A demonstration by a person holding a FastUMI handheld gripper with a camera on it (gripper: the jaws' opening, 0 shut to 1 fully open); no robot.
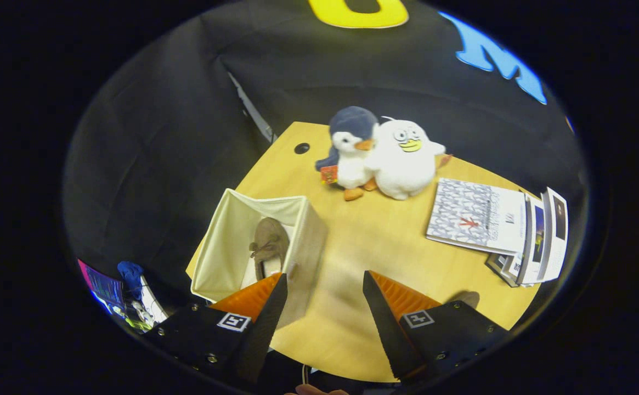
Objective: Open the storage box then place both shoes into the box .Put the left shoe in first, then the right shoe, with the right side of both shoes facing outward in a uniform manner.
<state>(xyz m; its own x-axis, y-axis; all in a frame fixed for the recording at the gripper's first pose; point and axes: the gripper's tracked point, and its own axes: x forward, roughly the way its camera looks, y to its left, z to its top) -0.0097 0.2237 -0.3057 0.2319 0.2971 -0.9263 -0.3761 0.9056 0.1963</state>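
A smooth, faintly glossy wood-look table (pixel 363 241) is seen under a matt cloth box (pixel 226 247) holding a suede-like shoe (pixel 269 244), two fluffy plush toys (pixel 385 156) and glossy paper magazines (pixel 495 219).

shoe (pixel 269 247): heel behind gripper (pixel 323 285) finger | second shoe (pixel 464 298): mostly hidden

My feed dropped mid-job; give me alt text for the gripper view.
The open gripper hangs empty over the wooden table, beside an open fabric storage box holding one brown shoe. Beyond sit two plush toys and magazines.
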